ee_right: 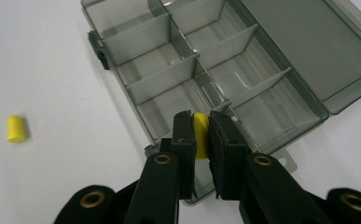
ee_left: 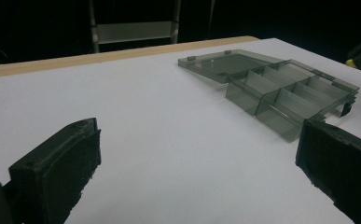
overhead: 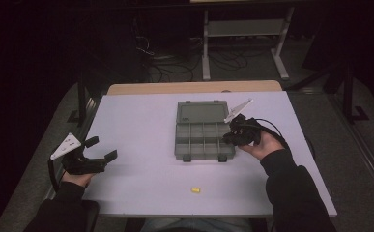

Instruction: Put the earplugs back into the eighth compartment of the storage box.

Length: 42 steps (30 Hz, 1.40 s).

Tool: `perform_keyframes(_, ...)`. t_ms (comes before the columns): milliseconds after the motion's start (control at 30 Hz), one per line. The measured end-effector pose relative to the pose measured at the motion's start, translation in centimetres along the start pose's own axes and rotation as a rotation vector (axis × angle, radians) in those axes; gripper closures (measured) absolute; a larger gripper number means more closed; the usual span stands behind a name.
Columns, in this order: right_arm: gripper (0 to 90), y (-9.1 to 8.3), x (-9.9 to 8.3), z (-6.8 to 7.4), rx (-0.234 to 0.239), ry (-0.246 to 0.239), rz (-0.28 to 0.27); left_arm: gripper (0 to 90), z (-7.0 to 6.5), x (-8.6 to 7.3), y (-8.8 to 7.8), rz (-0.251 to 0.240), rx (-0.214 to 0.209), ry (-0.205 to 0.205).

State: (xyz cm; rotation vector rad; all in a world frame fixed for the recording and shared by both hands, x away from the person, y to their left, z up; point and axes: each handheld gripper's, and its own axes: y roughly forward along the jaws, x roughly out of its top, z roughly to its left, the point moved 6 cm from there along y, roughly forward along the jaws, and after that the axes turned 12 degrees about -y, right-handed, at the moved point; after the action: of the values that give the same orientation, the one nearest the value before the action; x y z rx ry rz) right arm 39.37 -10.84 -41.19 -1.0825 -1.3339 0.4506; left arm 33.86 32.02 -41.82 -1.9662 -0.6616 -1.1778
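Forearms in dark sleeves come in from the near edge of the white surface (overhead: 141, 135) in the high view, and at the far left the left tool (overhead: 100, 153) sits low over the surface edge, its jaws spread wide with nothing between them. The left tool's own view confirms this: bare surface lies between the two black jaws, and beyond them the grey compartment box (ee_left: 285, 95) shows at an angle with its lid laid flat behind it. Moving right in the high view, a loose yellow earplug (overhead: 195, 190) lies alone on the surface near the front edge, well apart from the box (overhead: 204, 130). At the box's right side the right tool (overhead: 234, 135) hovers, but what it carries cannot be made out from above. The right tool's view settles it: the jaws are clamped on a second yellow earplug (ee_right: 201, 135), held just above a near corner compartment of the box (ee_right: 262, 51), while the loose earplug (ee_right: 17, 129) lies off to that view's left.
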Motion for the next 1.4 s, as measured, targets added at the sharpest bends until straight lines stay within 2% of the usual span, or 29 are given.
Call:
perform_keyframes(333, 79.2, 2.3, -0.4, -0.6, -0.001, 0.012, 0.06, 0.0, 0.0, 0.0, 0.1, 0.006, -0.005, 0.006)
perform_keyframes(467, 77.3, 2.5, -0.5, -0.8, -0.001, 0.031, 0.033, 0.0, -0.1, -0.1, 0.1, 0.007, -0.005, 0.008)
perform_keyframes(567, 68.9, 2.4, -0.8, -0.8, -0.016, 0.038, 0.03, 0.0, -0.1, -0.1, 0.1, 0.007, -0.005, 0.008)
perform_keyframes(700, 60.7, 1.9, -0.7, -0.3, -0.016, 0.02, 0.026, 0.0, -0.1, -0.1, 0.1, 0.008, -0.005, 0.009)
perform_keyframes(767, 54.5, 1.4, -0.4, 0.0, -0.016, 0.017, 0.003, 0.0, -0.1, -0.1, 0.1, 0.007, -0.005, 0.008)
perform_keyframes(967, 29.9, 0.1, 0.4, 1.3, 0.004, 0.003, -0.033, 0.0, -0.1, -0.1, 0.1, 0.009, -0.002, 0.009)
perform_keyframes(1033, 19.3, -0.1, 0.6, 1.5, -0.023, 0.015, -0.041, 0.0, -0.1, -0.1, 0.1, 0.008, -0.002, 0.009)
perform_keyframes(1067, 16.5, -0.2, 0.8, 1.7, -0.025, 0.026, -0.045, 0.0, -0.1, -0.1, 0.0, 0.007, -0.002, 0.009)
perform_keyframes(1167, 11.5, -0.5, 1.1, 2.3, -0.03, 0.013, -0.06, 0.0, -0.1, -0.1, 0.0, 0.007, 0.0, 0.007)
perform_keyframes(1233, 1.9, -0.5, 1.4, 2.8, -0.026, -0.004, -0.062, 0.0, -0.1, -0.1, 0.1, 0.007, -0.001, 0.007)
perform_keyframes(1333, 0.0, -0.4, 1.7, 3.6, -0.04, -0.023, -0.055, 0.0, -0.1, -0.1, 0.0, 0.007, -0.001, 0.007)
perform_keyframes(1400, 0.0, -0.4, 2.0, 4.0, -0.074, -0.028, -0.065, 0.0, -0.1, -0.1, 0.0, 0.007, -0.001, 0.006)
